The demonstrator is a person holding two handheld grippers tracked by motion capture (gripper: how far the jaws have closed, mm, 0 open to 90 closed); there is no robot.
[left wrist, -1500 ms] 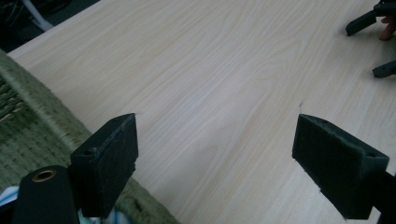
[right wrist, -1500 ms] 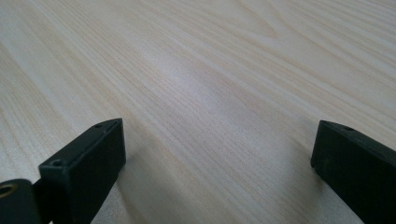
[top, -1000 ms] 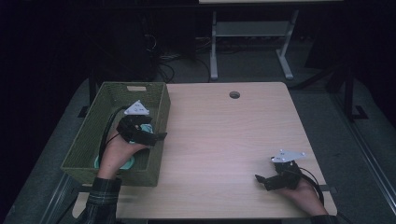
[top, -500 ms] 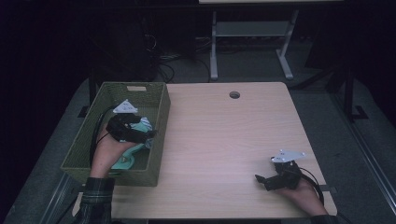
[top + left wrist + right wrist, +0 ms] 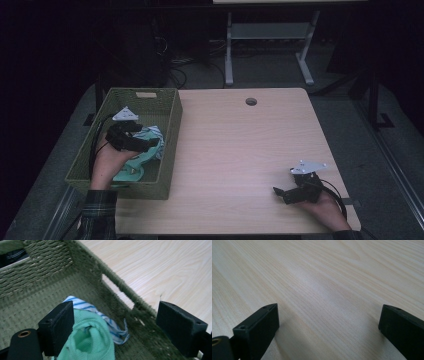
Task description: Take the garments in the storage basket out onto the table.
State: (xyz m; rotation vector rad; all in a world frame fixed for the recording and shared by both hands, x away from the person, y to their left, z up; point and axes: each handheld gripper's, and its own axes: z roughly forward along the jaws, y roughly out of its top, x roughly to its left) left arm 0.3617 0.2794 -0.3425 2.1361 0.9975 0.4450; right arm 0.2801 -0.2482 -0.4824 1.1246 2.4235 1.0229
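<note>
The left gripper (image 5: 115, 330) is hovering inside the basket (image 5: 170, 107), fingers wide over the green cloth (image 5: 96, 340), which is lying on the basket floor beside a striped cloth (image 5: 110, 322). Judged step: pre-grasp; next, lowering and closing. Right of the basket, the right gripper (image 5: 281, 192) is resting on the surface (image 5: 240, 145), fingers wide.

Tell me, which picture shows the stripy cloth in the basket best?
The left gripper view: the striped cloth lies close, its blue lines clear, beside the green cloth in the basket. The high view shows it small beside the left gripper. The right gripper view looks at the table.
</note>
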